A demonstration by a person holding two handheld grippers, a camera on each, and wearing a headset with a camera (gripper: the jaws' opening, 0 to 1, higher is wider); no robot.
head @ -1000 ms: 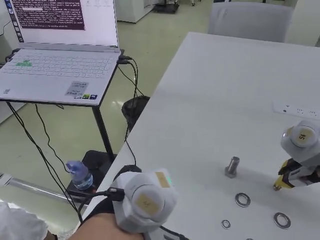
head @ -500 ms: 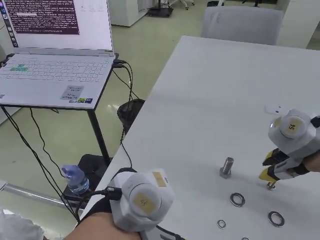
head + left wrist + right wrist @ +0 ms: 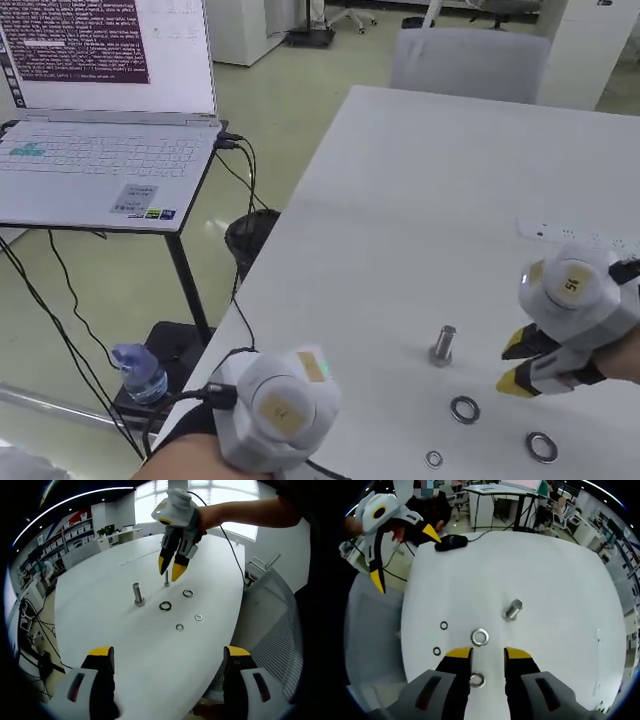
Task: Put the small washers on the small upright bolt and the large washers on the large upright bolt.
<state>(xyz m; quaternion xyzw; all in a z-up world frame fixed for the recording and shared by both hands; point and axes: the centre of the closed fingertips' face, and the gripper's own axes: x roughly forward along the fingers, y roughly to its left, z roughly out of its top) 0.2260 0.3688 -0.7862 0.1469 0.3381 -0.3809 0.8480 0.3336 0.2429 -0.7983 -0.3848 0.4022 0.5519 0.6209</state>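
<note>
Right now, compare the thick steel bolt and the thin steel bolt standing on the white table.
The thick steel bolt is much wider than the thin steel bolt, and looks taller. The thick bolt stands alone in the open; the thin bolt sits right at the tips of the right gripper. Both stand upright on the white table.

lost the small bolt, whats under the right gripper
The small upright bolt stands just below the right gripper, whose jaws are open; in the head view the gripper covers it.
</note>
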